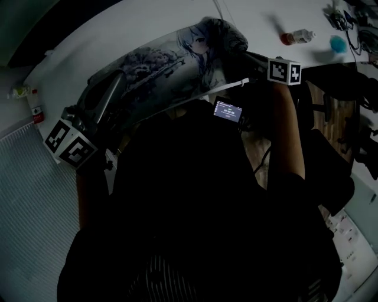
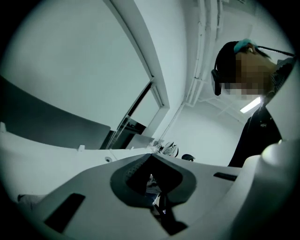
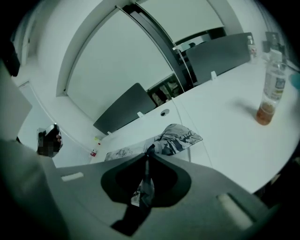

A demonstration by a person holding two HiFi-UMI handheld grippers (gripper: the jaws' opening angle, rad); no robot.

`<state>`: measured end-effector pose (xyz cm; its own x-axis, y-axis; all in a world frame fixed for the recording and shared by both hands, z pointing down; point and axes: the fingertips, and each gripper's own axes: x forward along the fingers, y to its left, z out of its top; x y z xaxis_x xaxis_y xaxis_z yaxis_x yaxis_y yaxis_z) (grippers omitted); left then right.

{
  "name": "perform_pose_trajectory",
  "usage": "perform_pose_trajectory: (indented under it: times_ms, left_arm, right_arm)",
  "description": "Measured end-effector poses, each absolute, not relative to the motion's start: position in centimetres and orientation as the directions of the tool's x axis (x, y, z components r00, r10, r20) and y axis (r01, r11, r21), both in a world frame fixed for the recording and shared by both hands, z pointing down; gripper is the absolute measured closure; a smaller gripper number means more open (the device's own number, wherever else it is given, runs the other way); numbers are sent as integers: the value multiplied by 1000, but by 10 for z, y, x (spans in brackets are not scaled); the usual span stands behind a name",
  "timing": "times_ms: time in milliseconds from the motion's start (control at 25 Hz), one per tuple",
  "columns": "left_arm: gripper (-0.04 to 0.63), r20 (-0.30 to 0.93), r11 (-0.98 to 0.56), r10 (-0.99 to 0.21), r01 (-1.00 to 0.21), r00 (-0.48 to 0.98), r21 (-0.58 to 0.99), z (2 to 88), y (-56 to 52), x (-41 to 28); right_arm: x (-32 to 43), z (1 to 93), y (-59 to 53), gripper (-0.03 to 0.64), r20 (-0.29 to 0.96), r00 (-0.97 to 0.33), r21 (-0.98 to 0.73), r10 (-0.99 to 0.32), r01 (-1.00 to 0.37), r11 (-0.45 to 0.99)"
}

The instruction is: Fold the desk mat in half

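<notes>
Head view is crossed along its top by a white table (image 1: 266,17), and its lower centre is filled by the dark torso of a person (image 1: 195,224). The mat (image 1: 177,65), printed with a figure, is seen in the upper middle of that frame. It is stretched lengthwise on the table, its near long edge is raised off the surface, and its right end is bunched into a hump. In the left gripper view, low in the centre, the left gripper (image 2: 152,180) is shown with its jaws pressed together on a thin printed strip of the mat. In the right gripper view, also low in the centre, the right gripper (image 3: 144,185) is shown pinching the mat's edge, which is seen edge-on between the jaws; the rest of the mat is spread on the table beyond them. A bottle (image 3: 271,89) with amber liquid at its bottom is stood upright at the right edge of that view, well apart from the mat. A small lit screen (image 1: 228,111) is seen at the centre of the head view, just below the raised edge.
</notes>
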<state>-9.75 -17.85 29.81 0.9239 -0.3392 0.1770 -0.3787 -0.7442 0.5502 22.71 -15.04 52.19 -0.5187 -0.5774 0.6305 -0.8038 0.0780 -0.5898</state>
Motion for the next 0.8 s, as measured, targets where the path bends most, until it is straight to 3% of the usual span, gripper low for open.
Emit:
perform_pose_trajectory:
  times_ms: [200,440,600,800]
  left_arm:
    - [588,100,-643,-471,-420,876,640,305,-201,-210]
    - [588,39,-646,-504,-406,863,647,294,-205,-294]
    - [588,23,-624,-527,-406,849,667,296,-205,-330]
    - [588,-2,-610,-548,-397,837,686,294,-206,-366]
  right_arm:
    - [208,537,-153,586,683,-433,-562,-589,-826,-45]
    - [140,516,-174,586,659,-434,-598,-614,-798,-79]
    - [112,502,-185,586,652,-436,-594,-620,-802,-60]
    - [93,491,-206,586,682,-430,-493,-592,-868,63]
